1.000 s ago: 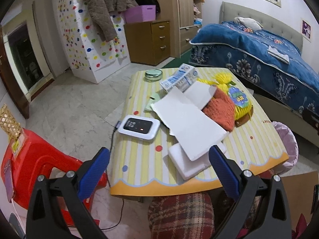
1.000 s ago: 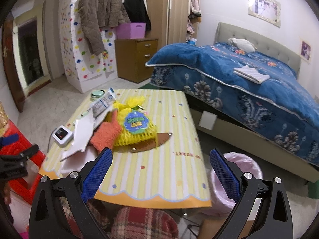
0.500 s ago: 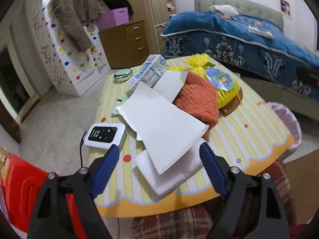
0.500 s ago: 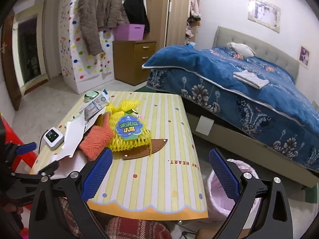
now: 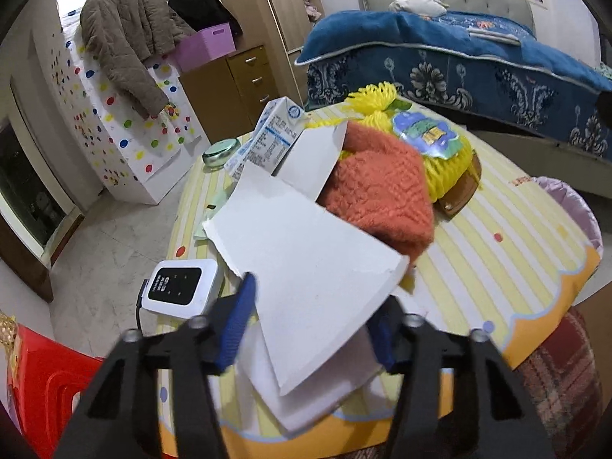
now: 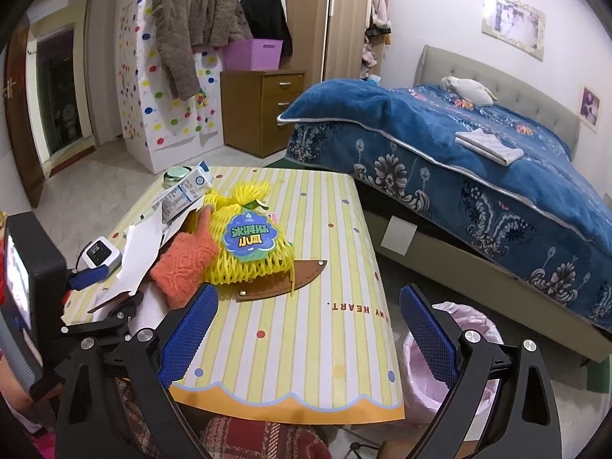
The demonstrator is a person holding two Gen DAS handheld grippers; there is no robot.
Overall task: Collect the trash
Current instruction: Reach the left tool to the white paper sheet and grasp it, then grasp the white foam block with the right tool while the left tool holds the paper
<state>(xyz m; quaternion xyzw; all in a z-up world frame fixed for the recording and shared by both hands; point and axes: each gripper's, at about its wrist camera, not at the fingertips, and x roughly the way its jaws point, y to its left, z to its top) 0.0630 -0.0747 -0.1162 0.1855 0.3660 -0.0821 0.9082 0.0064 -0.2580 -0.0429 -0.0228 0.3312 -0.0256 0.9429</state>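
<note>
A torn white cardboard sheet [image 5: 306, 267] lies over a second white piece [image 5: 306, 401] at the near edge of the striped yellow table [image 5: 497, 267]. My left gripper [image 5: 308, 336] straddles the sheet's near corner; its jaws are closing with the sheet between them, and the right pad is hidden behind the cardboard. Farther along lie an orange knitted piece [image 5: 378, 191], a yellow net bag [image 5: 440, 153] and a milk carton [image 5: 275, 130]. In the right wrist view my right gripper [image 6: 308, 338] stands open above the table's near edge, holding nothing, with the left gripper [image 6: 103, 290] at the far left.
A white device with a cable [image 5: 179, 287] sits just left of the cardboard. A green tin [image 5: 220, 151] is at the far corner. A pink-lined bin [image 6: 459, 336] stands on the floor right of the table, a red stool [image 5: 46, 382] to its left, a bed [image 6: 459, 176] beyond.
My left gripper has come down and forward onto the white cardboard and its jaws have narrowed around it. The right gripper has stayed in place, open.
</note>
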